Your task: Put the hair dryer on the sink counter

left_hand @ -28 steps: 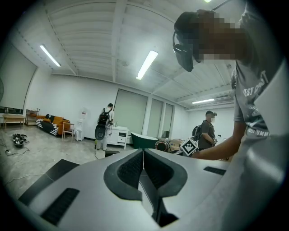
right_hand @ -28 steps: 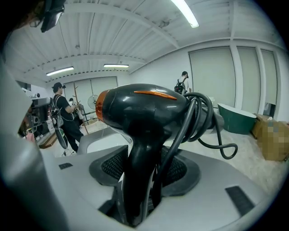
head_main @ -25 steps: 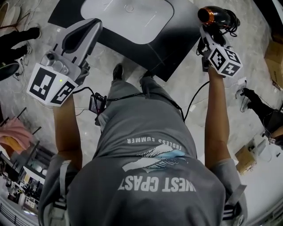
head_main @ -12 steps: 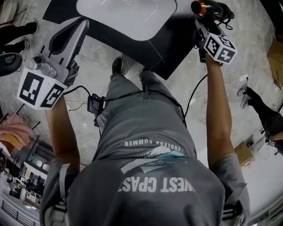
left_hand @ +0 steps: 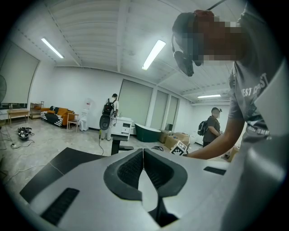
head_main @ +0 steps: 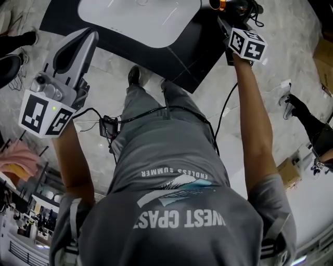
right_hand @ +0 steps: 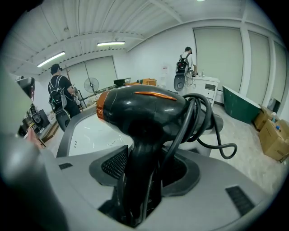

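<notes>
A black hair dryer (right_hand: 144, 108) with an orange ring and a coiled cord stands up between the jaws of my right gripper (right_hand: 144, 169), which is shut on its handle. In the head view the hair dryer (head_main: 231, 4) is at the top edge, over the right end of the black sink counter (head_main: 195, 49), ahead of my right gripper (head_main: 227, 21). The white basin (head_main: 135, 18) lies to its left. My left gripper (head_main: 87, 35) hovers near the counter's front left corner; its pads (left_hand: 135, 164) touch, with nothing between them.
The counter stands on a grey marble floor (head_main: 270, 98). The person's own feet (head_main: 136, 77) are at its front edge. Another person's leg and shoe (head_main: 304, 119) and cardboard boxes (head_main: 289, 182) are to the right. People (left_hand: 108, 113) and a green tub (left_hand: 146, 133) stand farther off.
My right gripper has carried the hair dryer forward, toward the top edge of the head view over the counter. My left gripper has stayed shut and shifted only slightly.
</notes>
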Action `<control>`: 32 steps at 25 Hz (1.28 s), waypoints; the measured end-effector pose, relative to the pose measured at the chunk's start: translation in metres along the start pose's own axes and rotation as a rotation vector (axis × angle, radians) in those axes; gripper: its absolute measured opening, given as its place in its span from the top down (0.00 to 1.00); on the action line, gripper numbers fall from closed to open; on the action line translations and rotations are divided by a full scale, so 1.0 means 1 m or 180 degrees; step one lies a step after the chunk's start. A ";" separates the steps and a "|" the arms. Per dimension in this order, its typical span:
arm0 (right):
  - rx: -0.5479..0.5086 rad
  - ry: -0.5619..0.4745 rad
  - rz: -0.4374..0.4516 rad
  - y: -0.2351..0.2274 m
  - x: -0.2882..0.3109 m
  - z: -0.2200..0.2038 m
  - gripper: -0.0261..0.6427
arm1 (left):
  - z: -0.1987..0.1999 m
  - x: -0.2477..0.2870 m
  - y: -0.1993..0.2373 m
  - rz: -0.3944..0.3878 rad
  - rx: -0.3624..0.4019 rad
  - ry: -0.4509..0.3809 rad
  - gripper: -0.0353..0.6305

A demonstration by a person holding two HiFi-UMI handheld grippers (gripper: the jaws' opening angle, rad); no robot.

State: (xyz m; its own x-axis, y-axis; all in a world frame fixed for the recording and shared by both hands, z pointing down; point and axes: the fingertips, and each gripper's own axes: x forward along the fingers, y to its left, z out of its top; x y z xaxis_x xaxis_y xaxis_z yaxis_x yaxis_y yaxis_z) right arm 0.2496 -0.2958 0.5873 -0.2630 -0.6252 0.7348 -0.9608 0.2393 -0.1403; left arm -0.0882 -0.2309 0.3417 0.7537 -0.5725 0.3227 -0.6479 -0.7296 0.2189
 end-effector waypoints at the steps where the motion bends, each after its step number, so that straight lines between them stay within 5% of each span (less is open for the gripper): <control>1: -0.0009 0.0043 -0.0032 -0.001 0.002 -0.001 0.60 | -0.001 0.001 0.001 0.0001 -0.0006 0.0004 0.91; 12: 0.0006 0.0414 -0.0138 -0.003 0.021 -0.026 0.60 | -0.002 0.000 0.004 -0.0013 -0.0042 0.0011 0.91; 17: -0.0256 0.0614 -0.0201 -0.004 0.028 -0.036 0.59 | 0.001 0.001 0.004 -0.0033 -0.0019 -0.0002 0.91; 27: -0.0446 0.1111 -0.0282 0.000 0.025 -0.052 0.48 | 0.015 -0.012 -0.004 -0.0063 0.0062 -0.0083 0.91; 32: -0.0454 0.1077 -0.0313 0.001 0.016 -0.056 0.46 | 0.016 -0.018 0.003 -0.0082 0.0096 -0.0131 0.92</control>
State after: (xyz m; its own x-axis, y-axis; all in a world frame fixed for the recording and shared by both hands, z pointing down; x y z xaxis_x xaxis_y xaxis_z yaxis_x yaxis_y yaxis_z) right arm 0.2492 -0.2641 0.6359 -0.1031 -0.3755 0.9211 -0.9518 0.3062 0.0183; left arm -0.1019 -0.2290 0.3224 0.7744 -0.5678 0.2791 -0.6250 -0.7549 0.1987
